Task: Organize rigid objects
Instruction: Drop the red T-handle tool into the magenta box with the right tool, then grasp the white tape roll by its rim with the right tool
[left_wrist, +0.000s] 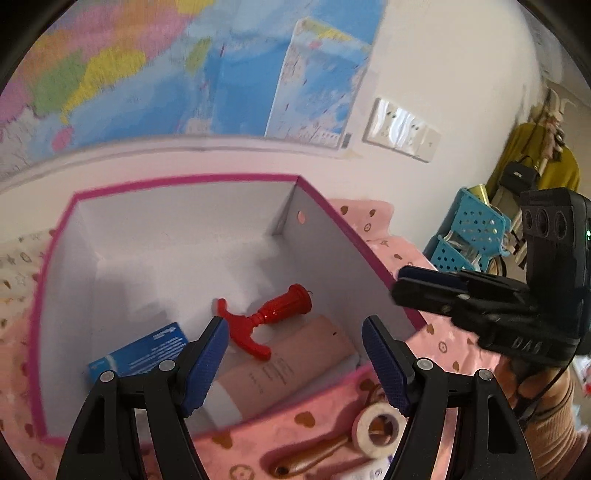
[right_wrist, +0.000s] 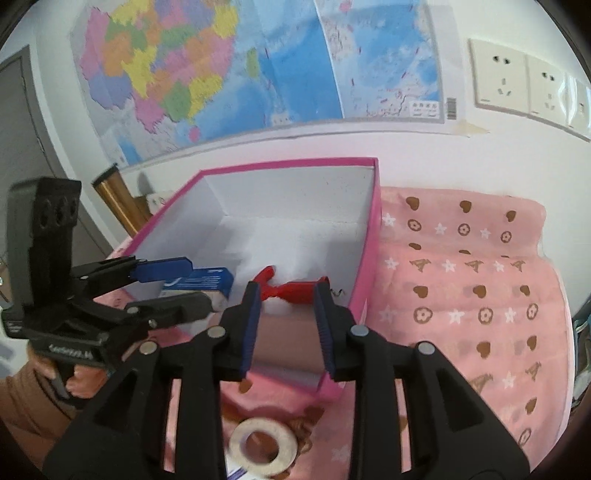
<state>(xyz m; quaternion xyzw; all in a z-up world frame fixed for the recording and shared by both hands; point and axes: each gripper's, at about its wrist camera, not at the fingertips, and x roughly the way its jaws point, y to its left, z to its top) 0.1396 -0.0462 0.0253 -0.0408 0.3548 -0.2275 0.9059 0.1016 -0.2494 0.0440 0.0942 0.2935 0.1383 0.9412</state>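
Left wrist: left tool (left_wrist: 293, 363) gapes above pink-rimmed box (left_wrist: 184, 181).

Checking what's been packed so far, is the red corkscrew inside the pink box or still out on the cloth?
Inside. The red corkscrew lies on its side on the floor of the pink box, partly over a tan package.

The blue box (right_wrist: 201, 282) is partly hidden behind the left tool (right_wrist: 177, 284) in the right wrist view. The tape roll (right_wrist: 263, 452) is blurred there, and the corkscrew (right_wrist: 291, 290) shows only between the right tool's fingers (right_wrist: 251, 325). Print on the beige tube (left_wrist: 284, 369) is too small to read.
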